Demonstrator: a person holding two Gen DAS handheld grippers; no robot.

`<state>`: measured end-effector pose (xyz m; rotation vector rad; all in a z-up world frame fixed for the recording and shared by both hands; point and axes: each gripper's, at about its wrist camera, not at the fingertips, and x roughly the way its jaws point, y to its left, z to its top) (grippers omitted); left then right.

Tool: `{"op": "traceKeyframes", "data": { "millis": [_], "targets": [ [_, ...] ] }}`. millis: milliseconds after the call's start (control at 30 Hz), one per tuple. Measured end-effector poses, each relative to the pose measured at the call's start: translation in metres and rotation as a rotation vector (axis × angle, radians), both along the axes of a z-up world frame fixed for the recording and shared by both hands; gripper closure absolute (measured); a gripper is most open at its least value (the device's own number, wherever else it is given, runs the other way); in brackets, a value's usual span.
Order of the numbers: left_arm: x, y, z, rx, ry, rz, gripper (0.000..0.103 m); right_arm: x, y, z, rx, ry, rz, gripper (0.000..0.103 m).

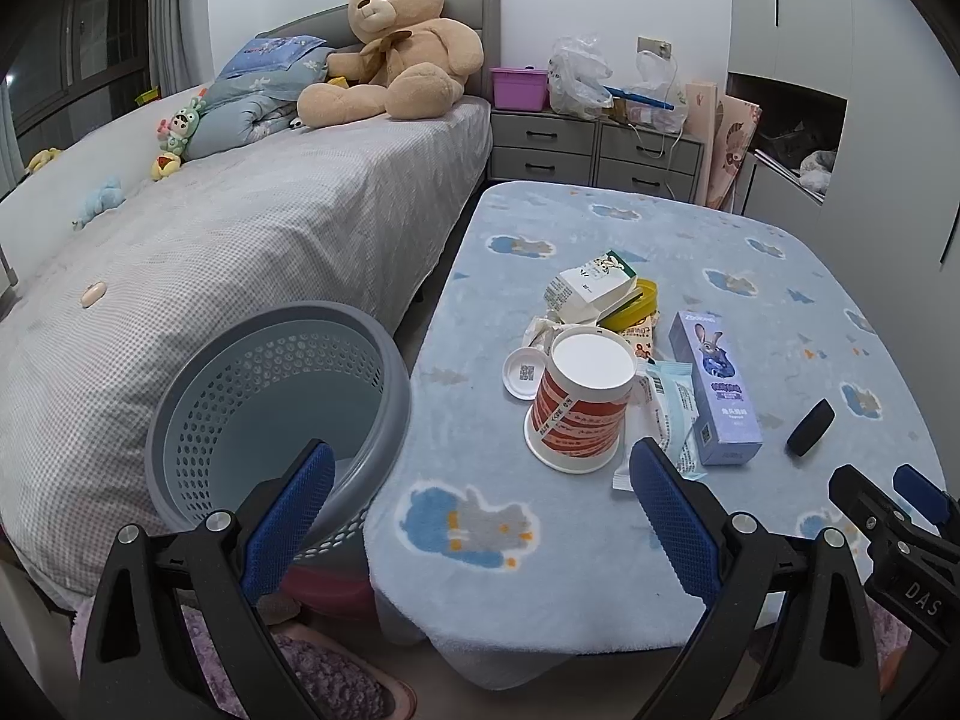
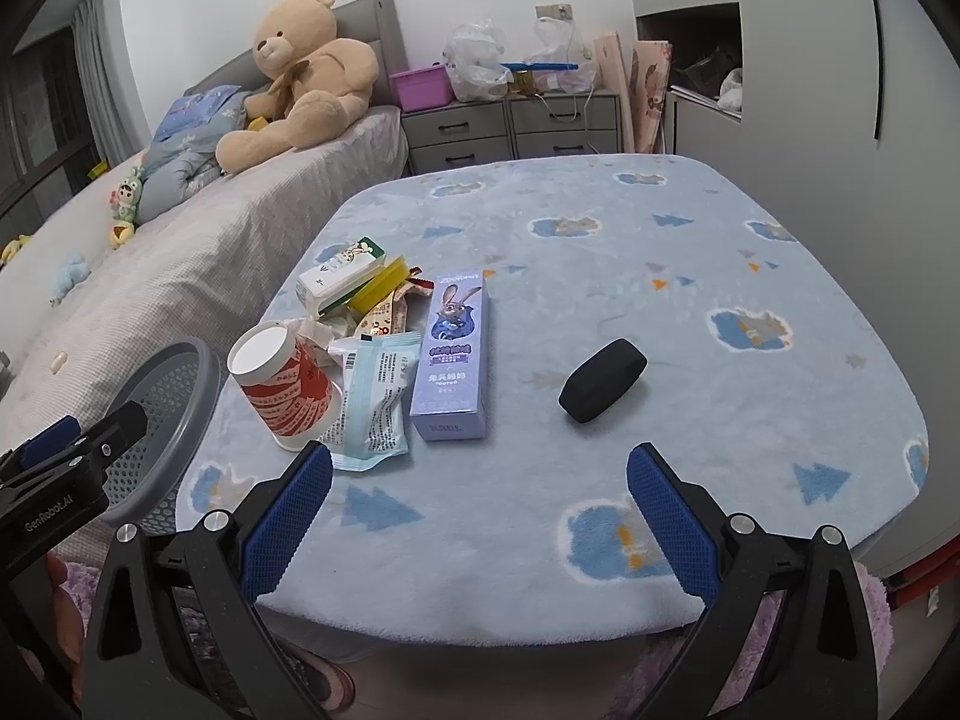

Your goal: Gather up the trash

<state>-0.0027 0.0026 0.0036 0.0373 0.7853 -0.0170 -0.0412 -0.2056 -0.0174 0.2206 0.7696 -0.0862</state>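
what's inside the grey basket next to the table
Nothing shows inside the basket: the left wrist view looks down past its perforated wall to a bare pale floor. The nearest bit of the floor is hidden behind the left gripper's finger.

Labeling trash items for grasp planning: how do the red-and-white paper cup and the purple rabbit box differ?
The paper cup is round and tapered; the purple box is a flat-sided rectangle. The cup stands upside down, wide rim on the blanket; the box lies flat, rabbit face up. The cup is red and white with bands of print; the box is lavender. Both sit in the trash cluster near the basket, untouched.
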Motion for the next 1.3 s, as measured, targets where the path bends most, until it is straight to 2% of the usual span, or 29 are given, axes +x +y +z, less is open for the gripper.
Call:
{"op": "traceKeyframes", "data": {
  "millis": [1300],
  "targets": [
    [-0.003, -0.001, 0.009, 0.003, -0.007, 0.000, 0.009, -0.002, 0.000, 0.001, 0.001, -0.014, 0.000, 0.006]
  ]
}}
